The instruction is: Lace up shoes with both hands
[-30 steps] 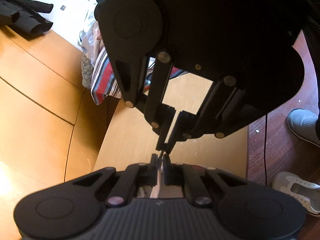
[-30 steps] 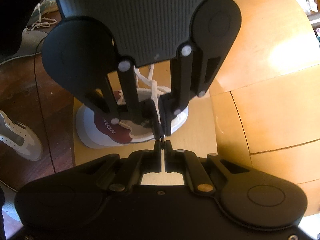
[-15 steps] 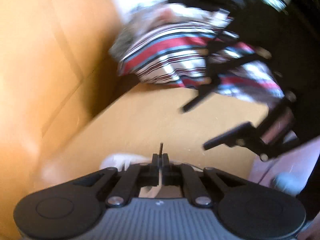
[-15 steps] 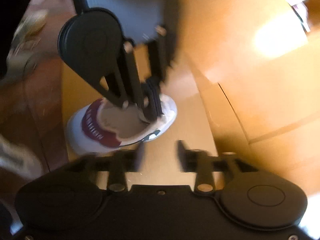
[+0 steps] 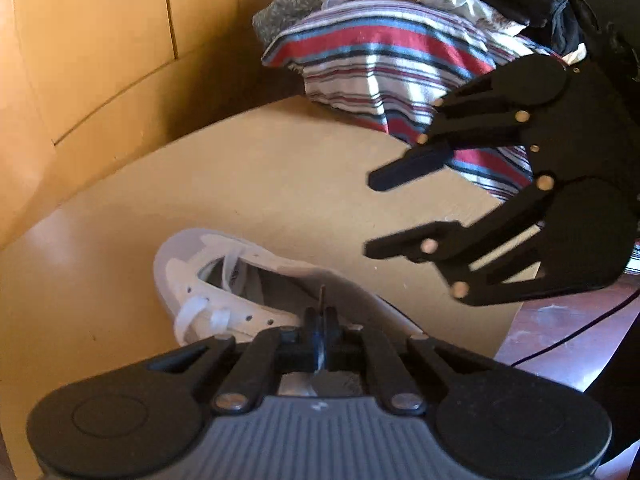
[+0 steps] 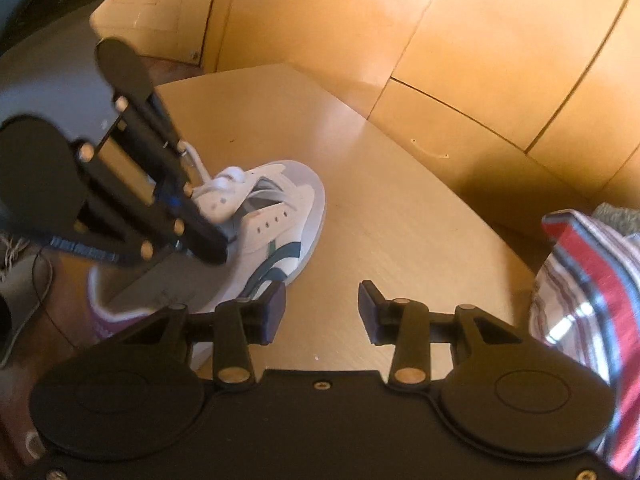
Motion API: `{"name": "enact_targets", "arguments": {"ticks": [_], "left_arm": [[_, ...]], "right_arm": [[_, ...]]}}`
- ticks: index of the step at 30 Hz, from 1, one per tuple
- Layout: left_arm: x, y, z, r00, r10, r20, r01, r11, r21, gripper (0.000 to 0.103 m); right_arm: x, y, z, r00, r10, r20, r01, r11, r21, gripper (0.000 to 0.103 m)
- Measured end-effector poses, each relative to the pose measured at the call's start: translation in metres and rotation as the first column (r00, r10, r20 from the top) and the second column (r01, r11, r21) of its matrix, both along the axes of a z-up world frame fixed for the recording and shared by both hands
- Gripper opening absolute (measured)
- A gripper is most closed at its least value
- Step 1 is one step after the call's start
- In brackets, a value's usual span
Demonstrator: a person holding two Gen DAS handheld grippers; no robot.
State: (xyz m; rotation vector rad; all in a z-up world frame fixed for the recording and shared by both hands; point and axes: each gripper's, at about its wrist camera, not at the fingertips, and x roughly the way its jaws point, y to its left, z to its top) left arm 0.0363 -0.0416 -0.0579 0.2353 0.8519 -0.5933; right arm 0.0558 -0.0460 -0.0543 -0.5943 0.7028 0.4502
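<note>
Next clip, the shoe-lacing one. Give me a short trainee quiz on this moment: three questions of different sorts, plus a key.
1. True or false: the right tongs are clamped on the lace.
2. In the left wrist view, what lies on the table beyond the shoe? A) striped cloth B) a book C) a bowl
3. Which tongs are shut?

Key: 1 false, they stand open with nothing between them; 2 A; 3 the left tongs.
</note>
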Motion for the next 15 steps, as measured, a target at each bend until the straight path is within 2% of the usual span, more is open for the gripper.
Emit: {"name": "enact_targets", "arguments": {"ticks": [1,3,6,9,13,15], "left_arm": [[0.002,0.002,0.002,1.000,0.010,-0.011,-0.010,1.000,-0.018,0.002],[0.002,0.008,0.015,1.000,0.015,-0.013,-0.015,0.999,-0.046,0.003],[0.000,0.019,0.033,0.999,0.034,0.040,-0.031,0.998,-0.059,0.003],[0.004,0.034,0.047,0.993,0.087,0.077,-0.078,0.990,-0.115,0.002],[0.017,0.035,0.037,0.991,0.112,0.068,-0.103,0.987,-0.124,0.003],[0.020,0.031,0.027,0.993,0.109,0.055,-0.104,0.991,-0.089,0.003]], "right_arm": [[-0.006,0.010,-0.004,1.000,-0.004,-0.004,0.004,1.000,0.005,0.041],[0.008,0.024,0.003,1.000,0.013,-0.003,-0.013,1.000,0.008,0.041],[0.011,0.020,0.012,1.000,0.014,-0.001,-0.014,0.999,0.053,0.043],[0.014,0.019,0.009,1.000,0.010,-0.011,-0.009,0.998,0.062,0.044],[0.013,0.024,0.002,0.999,0.030,-0.032,-0.029,0.998,0.050,0.044],[0.014,0.025,0.000,0.999,0.033,-0.034,-0.032,0.998,0.054,0.044]]}}
